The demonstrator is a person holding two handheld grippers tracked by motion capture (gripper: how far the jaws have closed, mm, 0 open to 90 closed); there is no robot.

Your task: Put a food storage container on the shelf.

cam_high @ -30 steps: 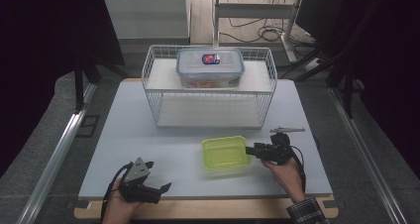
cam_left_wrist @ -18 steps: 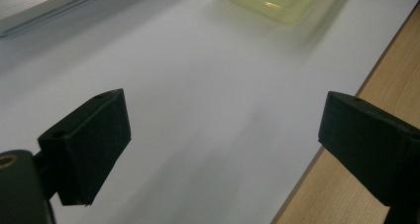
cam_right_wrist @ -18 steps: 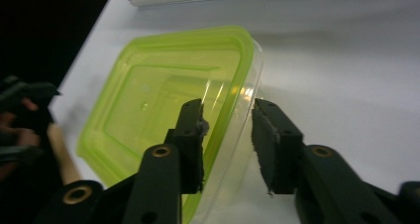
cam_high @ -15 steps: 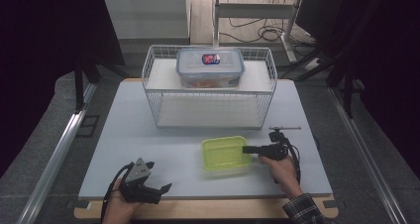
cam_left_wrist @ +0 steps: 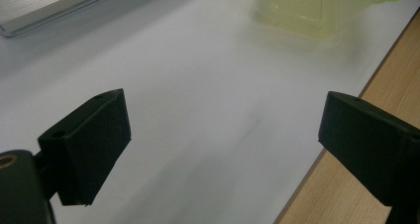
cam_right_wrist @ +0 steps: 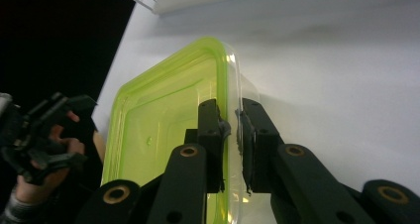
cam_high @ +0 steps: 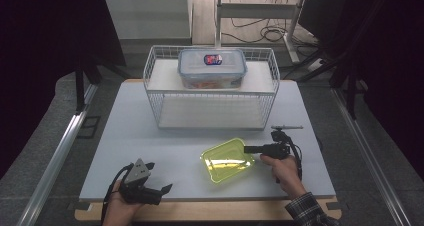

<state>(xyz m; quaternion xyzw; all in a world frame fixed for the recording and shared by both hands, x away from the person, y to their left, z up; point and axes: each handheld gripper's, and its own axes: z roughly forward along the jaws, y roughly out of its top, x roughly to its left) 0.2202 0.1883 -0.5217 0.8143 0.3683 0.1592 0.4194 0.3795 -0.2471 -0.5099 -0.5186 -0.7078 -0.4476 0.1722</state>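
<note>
A: Green-yellow plastic, that is the tub (cam_high: 227, 160); it lies on the grey mat (cam_high: 165, 136), in front of the wire basket (cam_high: 210, 93) and well apart from it; it sits a little to the right of the basket's middle, near the front edge of the mat.

B: And the right gripper (cam_high: 250, 149), what does it do with the tub?

A: It comes at the tub from the right side; its jaws have just been closing, and in the right gripper view (cam_right_wrist: 232, 125) they clench the tub's rim; one jaw is inside the tub, the other outside on the clear wall; the pads press on the rim.

B: Is the tub lifted?

A: I cannot tell surely; in the high view it looks a bit tilted, with the gripped side higher.

B: Where is the left gripper (cam_high: 162, 188)?

A: In front of the basket too, but far to the left and close to the wooden edge (cam_high: 210, 211) of the table; it is well apart from the tub; a hand (cam_high: 120, 208) holds it low over the mat. In the left gripper view (cam_left_wrist: 223, 135) the jaws stand wide apart with nothing between them; so it is released.

B: And inside the basket?

A: A clear box (cam_high: 212, 67) with a lid stands on the basket's upper shelf, at the middle; something orange is inside, but it is too small to tell what.
</note>
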